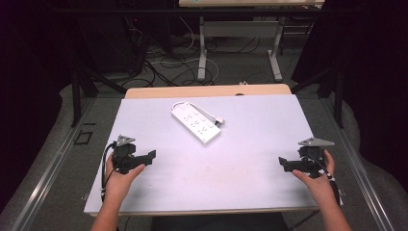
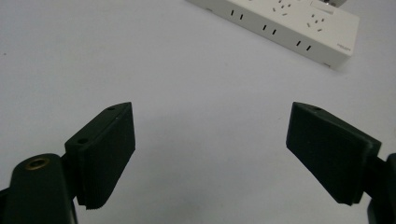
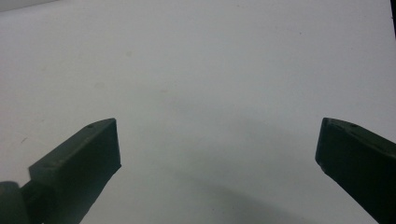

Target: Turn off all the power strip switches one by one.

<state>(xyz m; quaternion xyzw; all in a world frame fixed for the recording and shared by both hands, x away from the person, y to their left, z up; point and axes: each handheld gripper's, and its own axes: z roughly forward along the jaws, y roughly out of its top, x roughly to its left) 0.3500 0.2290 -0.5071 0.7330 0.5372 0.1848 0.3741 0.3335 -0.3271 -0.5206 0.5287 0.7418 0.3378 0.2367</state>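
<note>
A white power strip [image 1: 196, 123] lies flat on the pale worktop [image 1: 250, 144], set at a slant with its white cord [image 1: 180, 104] curling off its far end and a white plug [image 1: 217, 120] resting just beside its right flank; several rows of sockets face up. The left gripper [image 1: 150, 156] is held low over the near left part of the worktop, its fingers [image 2: 105, 154] spread wide apart with nothing between them; in the left gripper view the power strip [image 2: 285, 25] sits ahead of and to the right of the fingertips, well apart from them, with bare surface in the gap. The right gripper [image 1: 283, 162] hovers over the near right part of the worktop, pointing inward toward the other gripper; its fingers [image 3: 81, 163] are likewise spread wide, gripping nothing, and the right gripper view has plain worktop [image 3: 210, 84] ahead of them. The power strip lies beyond and between the two sets of fingers, nearer the left ones; neither touches it. A hand wraps each gripper from behind, the left hand [image 1: 120, 179] and the right hand [image 1: 318, 180] both rising from the near edge; a grey three-cornered plate tops each tool.
</note>
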